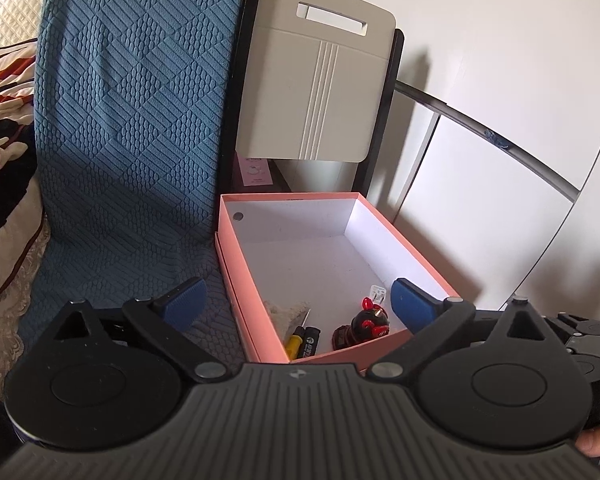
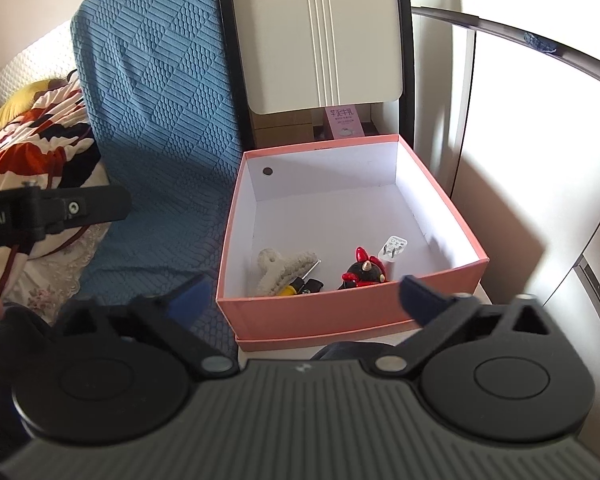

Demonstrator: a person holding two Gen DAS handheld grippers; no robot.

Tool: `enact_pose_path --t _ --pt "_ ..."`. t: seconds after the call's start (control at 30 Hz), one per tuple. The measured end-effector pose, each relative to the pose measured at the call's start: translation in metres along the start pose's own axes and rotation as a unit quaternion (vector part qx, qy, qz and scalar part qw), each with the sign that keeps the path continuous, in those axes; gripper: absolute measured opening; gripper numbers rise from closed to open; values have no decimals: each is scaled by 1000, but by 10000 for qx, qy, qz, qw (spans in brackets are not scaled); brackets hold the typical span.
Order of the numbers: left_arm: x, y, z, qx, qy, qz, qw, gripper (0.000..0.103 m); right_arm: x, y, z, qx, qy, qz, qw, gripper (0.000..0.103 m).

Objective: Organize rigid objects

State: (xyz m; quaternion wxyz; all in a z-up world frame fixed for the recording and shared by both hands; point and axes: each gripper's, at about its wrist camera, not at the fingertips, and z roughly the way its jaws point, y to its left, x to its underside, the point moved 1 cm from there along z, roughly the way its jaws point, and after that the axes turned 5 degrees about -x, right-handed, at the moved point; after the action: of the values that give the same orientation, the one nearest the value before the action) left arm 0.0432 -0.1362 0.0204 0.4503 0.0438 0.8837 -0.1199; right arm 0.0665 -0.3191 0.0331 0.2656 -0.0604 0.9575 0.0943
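The pink box (image 2: 340,312) sits beside a blue quilted cushion (image 2: 160,120), its lid off, and 4 small things lie along its near wall: a beige hair clip (image 2: 278,270), a yellow-handled screwdriver (image 2: 298,285) with a small black item touching it, a black-and-red toy figure (image 2: 364,272) and a white plug adapter (image 2: 394,251). Judging from this, the sorting looks well advanced; no loose object shows outside the box in either view, so whether anything is left to collect cannot be told.

The left claw (image 1: 296,304) stands wide and empty, its blue pads apart, hanging above the near corner of the box with the toy figure and screwdriver just below and between its fingers. The right claw (image 2: 304,300) is likewise spread wide with nothing between its pads, in front of the near wall of the box, the contents lying just beyond it. A folded grey chair (image 2: 320,40) leans behind the box.
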Motion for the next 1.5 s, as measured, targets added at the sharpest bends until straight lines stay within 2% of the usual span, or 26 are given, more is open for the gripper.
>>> enact_pose_path --t 0.1,0.57,0.9,1.5 --pt "1 3 2 8 39 -104 9999 100 2 -2 2 133 62 -56 9999 103" --pt "0 15 3 -248 151 -228 9993 101 1 -1 4 158 101 4 9998 103" --pt "-2 11 3 -329 140 -142 9993 102 1 -2 5 182 111 17 9998 103" --pt "0 10 0 -302 94 -142 9994 102 -1 0 4 133 88 -20 9999 103"
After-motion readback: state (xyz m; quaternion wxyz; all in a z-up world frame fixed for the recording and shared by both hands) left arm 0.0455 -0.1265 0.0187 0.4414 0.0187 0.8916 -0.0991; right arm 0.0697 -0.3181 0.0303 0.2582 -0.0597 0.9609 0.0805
